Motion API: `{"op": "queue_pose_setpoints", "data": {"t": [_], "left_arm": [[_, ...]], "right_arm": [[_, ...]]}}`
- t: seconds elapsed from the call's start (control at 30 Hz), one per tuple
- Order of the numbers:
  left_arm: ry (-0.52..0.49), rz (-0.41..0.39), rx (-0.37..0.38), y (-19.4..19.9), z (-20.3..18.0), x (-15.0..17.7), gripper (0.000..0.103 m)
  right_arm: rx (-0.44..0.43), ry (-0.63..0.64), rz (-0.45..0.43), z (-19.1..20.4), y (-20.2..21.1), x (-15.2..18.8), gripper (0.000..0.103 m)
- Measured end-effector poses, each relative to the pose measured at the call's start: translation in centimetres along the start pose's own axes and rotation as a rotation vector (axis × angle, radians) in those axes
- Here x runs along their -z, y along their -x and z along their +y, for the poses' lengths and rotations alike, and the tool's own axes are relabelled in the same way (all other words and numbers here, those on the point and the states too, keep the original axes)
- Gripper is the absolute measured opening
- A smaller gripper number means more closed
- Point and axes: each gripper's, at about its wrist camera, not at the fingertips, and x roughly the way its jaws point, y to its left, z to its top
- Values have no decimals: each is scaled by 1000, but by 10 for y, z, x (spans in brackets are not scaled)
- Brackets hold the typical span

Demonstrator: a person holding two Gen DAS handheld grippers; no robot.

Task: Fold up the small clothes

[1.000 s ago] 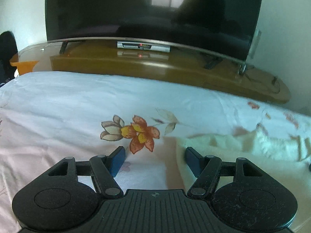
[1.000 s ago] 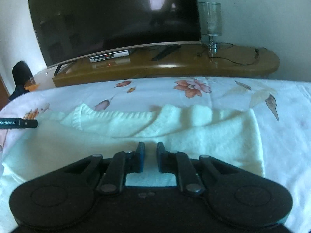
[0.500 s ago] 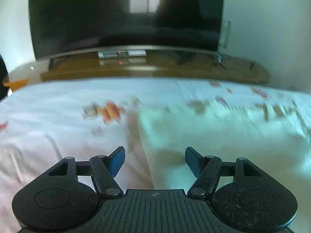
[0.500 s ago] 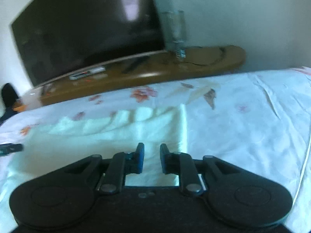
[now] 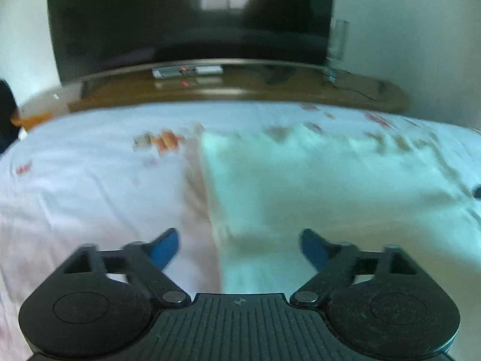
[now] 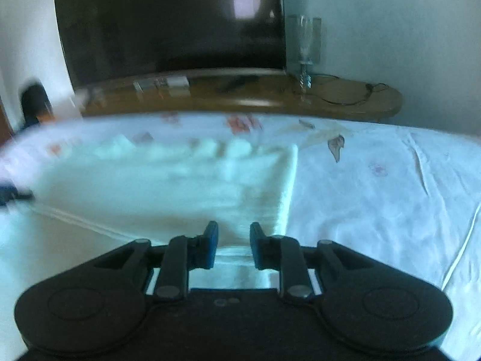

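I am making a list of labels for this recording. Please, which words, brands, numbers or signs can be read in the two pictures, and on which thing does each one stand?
No text can be read in either view.
Small silver box with red lights under the large black television screen: any display is too blurred to read.
Dark tip of the other hand-held gripper at the left edge of the right wrist view: any lettering is blurred out.
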Motion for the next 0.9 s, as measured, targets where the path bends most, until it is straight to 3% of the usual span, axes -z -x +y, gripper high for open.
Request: {"op": "queue_pose_setpoints", "data": {"t": [0.07, 0.17, 0.27, 0.33, 0.4, 0.6, 0.67, 0.73, 0.9], "left_arm": [[-12, 15, -5, 22, 1, 24, 97], [7, 76, 6, 56, 7, 65, 97], [102, 126, 124, 90, 22, 106, 97], [80, 118, 150, 113, 23, 124, 76], [110, 124, 180, 131, 27, 140, 64], [286, 156, 367, 177, 49, 191, 63], [383, 168, 454, 180, 59, 209, 51], [497, 185, 532, 177, 70, 227, 32], [654, 173, 598, 168, 77, 251, 31]], "right_arm": [[-63, -80, 1, -13, 25, 8, 25], [-90, -146, 10, -26, 60, 29, 28], [-104, -206, 40, -42, 101, 63, 31], [-120, -254, 72, -51, 126, 88, 32], [-127, -301, 101, -52, 151, 116, 32], [-177, -426, 178, -37, 210, 183, 31], [-203, -471, 194, -31, 223, 198, 31], [-237, -527, 203, -30, 229, 210, 31], [-317, -656, 212, -26, 234, 233, 32]]}}
